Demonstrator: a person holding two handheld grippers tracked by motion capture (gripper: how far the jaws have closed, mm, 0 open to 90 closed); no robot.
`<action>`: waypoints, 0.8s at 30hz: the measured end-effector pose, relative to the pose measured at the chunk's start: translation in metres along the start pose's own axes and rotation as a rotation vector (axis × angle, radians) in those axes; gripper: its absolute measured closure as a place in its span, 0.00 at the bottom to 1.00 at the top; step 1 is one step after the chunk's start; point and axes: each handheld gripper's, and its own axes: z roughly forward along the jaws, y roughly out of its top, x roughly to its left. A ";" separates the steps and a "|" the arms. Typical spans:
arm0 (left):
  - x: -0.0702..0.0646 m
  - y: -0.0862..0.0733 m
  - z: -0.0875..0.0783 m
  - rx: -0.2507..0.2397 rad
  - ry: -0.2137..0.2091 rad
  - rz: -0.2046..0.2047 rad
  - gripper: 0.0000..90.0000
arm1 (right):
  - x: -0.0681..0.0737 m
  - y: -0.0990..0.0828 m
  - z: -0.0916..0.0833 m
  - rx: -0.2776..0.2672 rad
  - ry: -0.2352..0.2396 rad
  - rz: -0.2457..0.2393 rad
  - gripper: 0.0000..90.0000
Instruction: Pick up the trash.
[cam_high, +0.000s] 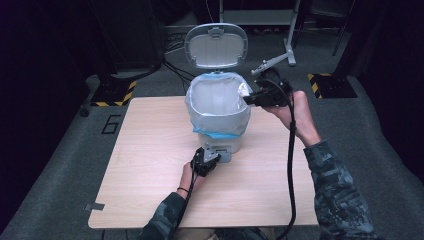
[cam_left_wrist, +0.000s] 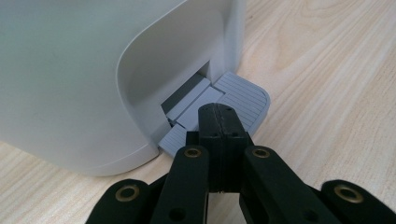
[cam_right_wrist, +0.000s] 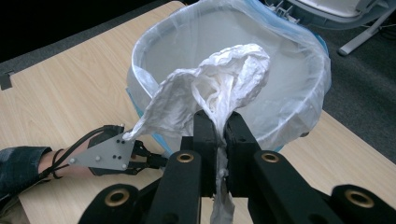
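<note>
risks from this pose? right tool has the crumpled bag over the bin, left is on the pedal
1. The left tool rests shut on the pedal near its edge; if it slips off, the lid would likely drop onto the right tool.
2. The crumpled white bag hangs over the rim; released here, it may snag on the liner or land outside on the table.

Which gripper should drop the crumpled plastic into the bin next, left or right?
Right. The right gripper is shut on the crumpled plastic at the liner's rim. The left gripper is shut, resting on the pedal, likely holding the lid open.
</note>
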 end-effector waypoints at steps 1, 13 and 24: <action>0.000 0.000 0.000 0.000 0.000 0.000 1.00 | 0.000 0.004 0.002 0.004 0.001 -0.005 0.95; 0.001 0.000 -0.001 0.009 -0.013 0.003 1.00 | 0.002 0.025 0.016 0.038 0.004 -0.030 0.95; 0.001 0.000 -0.001 0.010 -0.013 0.002 1.00 | 0.003 0.042 0.036 0.072 0.014 -0.049 0.95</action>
